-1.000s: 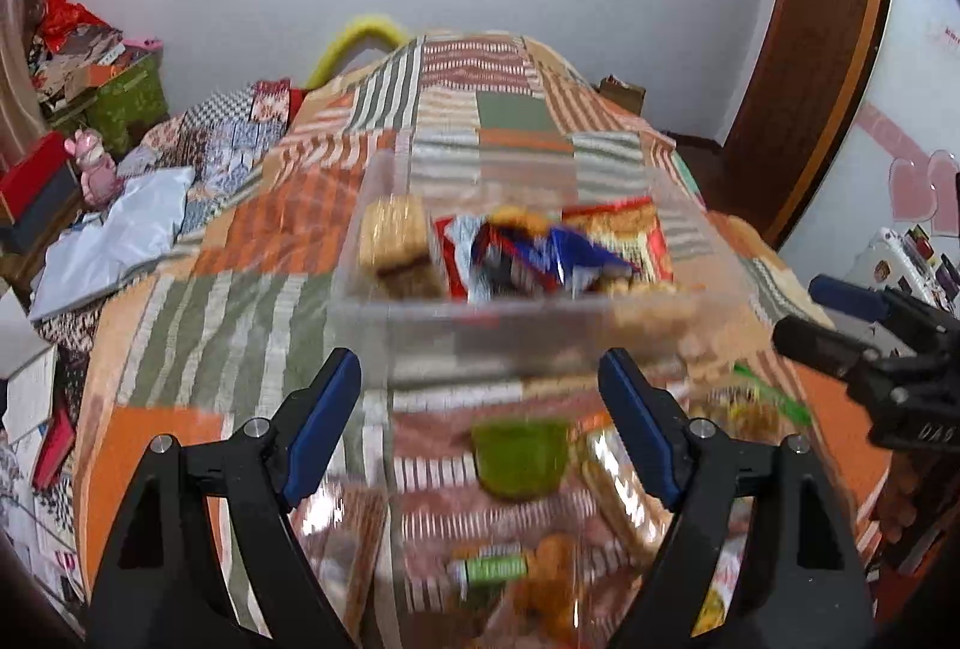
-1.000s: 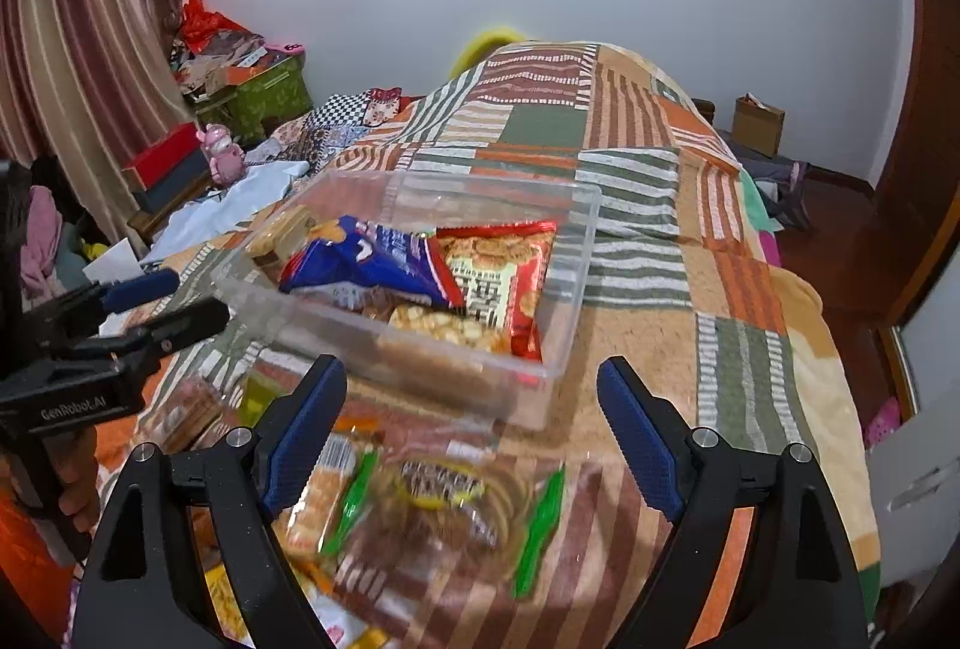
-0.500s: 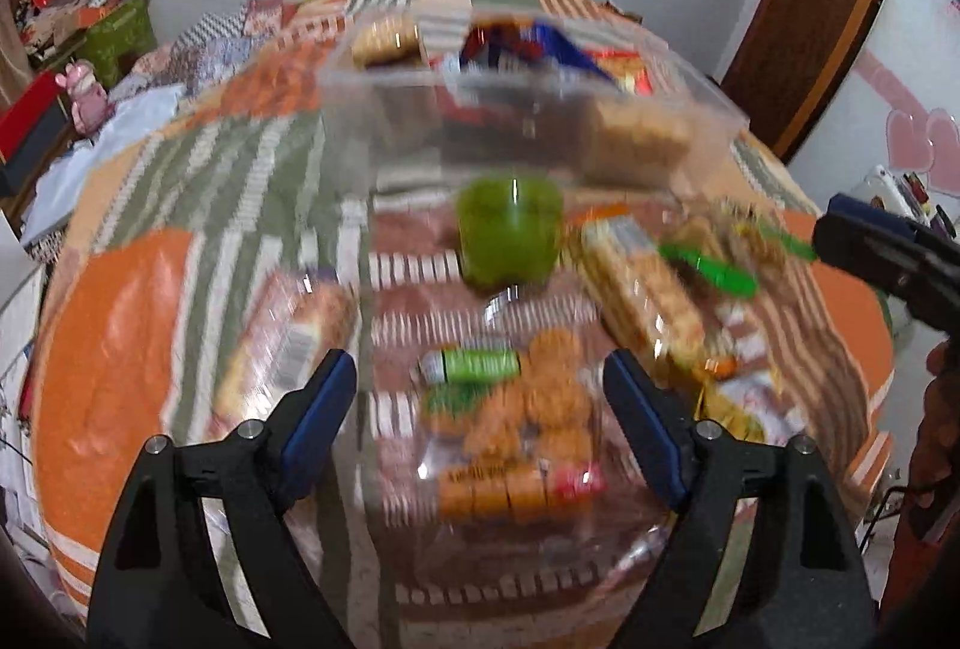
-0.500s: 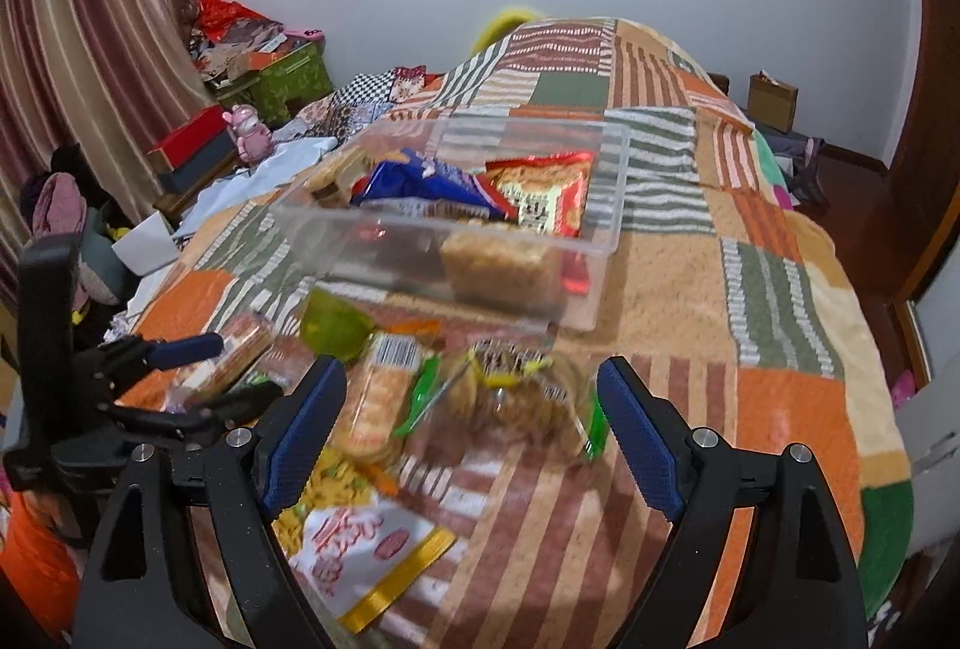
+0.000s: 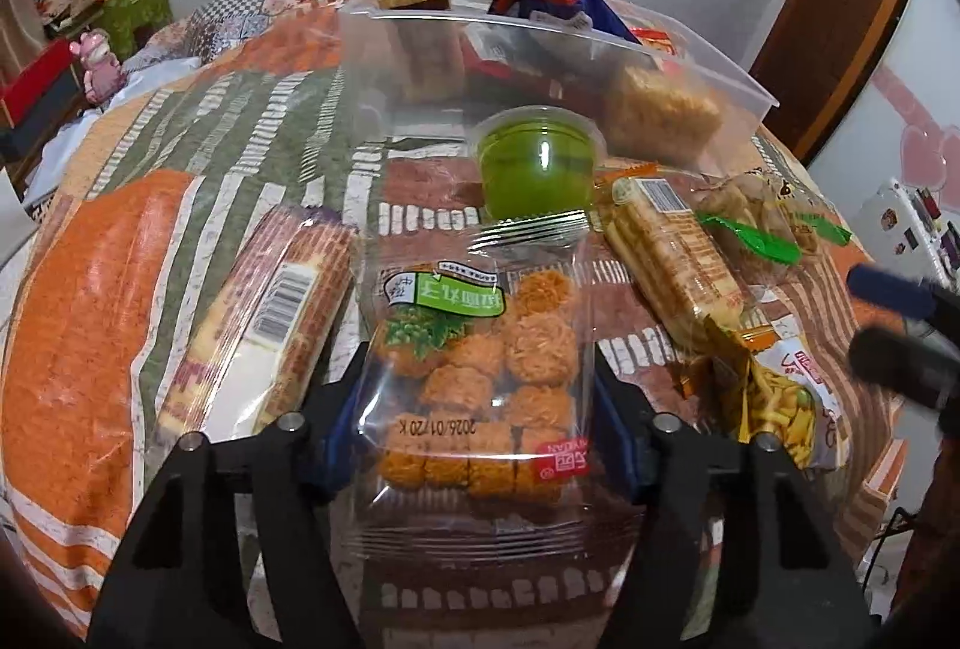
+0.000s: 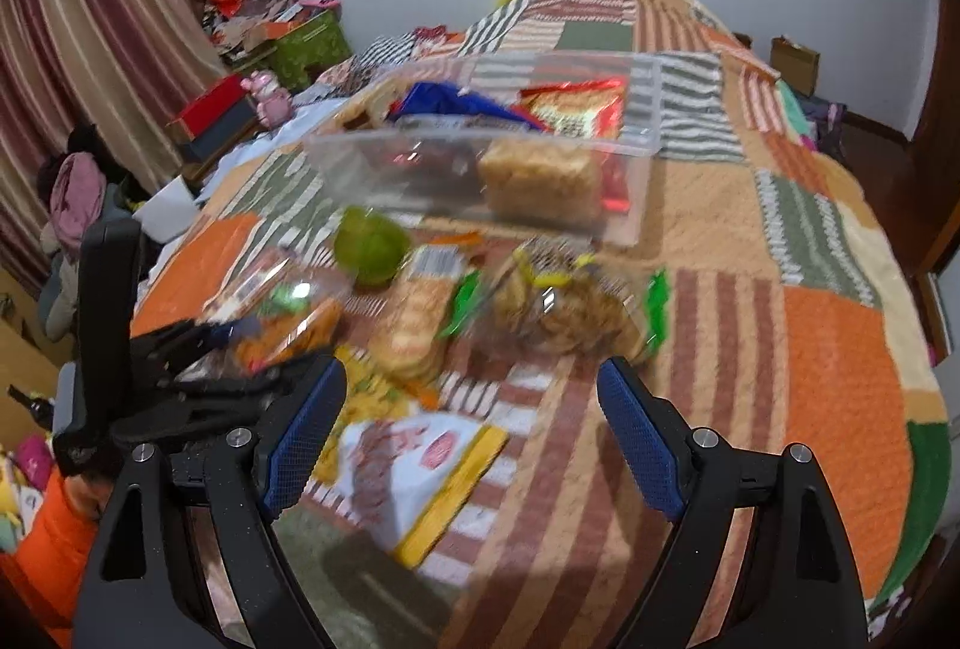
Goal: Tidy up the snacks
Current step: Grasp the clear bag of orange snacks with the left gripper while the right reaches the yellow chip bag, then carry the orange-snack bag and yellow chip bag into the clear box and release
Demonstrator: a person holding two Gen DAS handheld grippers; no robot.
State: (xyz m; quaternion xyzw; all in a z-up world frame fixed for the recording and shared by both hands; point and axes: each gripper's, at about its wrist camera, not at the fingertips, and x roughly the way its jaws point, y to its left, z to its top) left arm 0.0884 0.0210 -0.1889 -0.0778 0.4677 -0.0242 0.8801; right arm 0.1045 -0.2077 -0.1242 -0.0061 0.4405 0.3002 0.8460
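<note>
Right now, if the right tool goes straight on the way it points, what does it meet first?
Probably the white and yellow flat snack packet lying on the patchwork bedspread, between the open right tool fingers; depth is unclear.

The left gripper (image 5: 477, 427) has just been closing, and its blue pads sit against both sides of a clear bag of orange fried snacks (image 5: 480, 373) lying on the patchwork quilt (image 5: 90, 289). Left of the bag lies a wrapped biscuit pack (image 5: 270, 325); beyond it stands a green jelly cup (image 5: 540, 166). To the right lie a long cracker pack (image 5: 672, 253) and a yellow snack bag (image 5: 786, 397). Farther off, a clear plastic bin (image 5: 540, 48) holds more snacks. The right gripper (image 5: 900, 325) shows blurred at the right edge.
</note>
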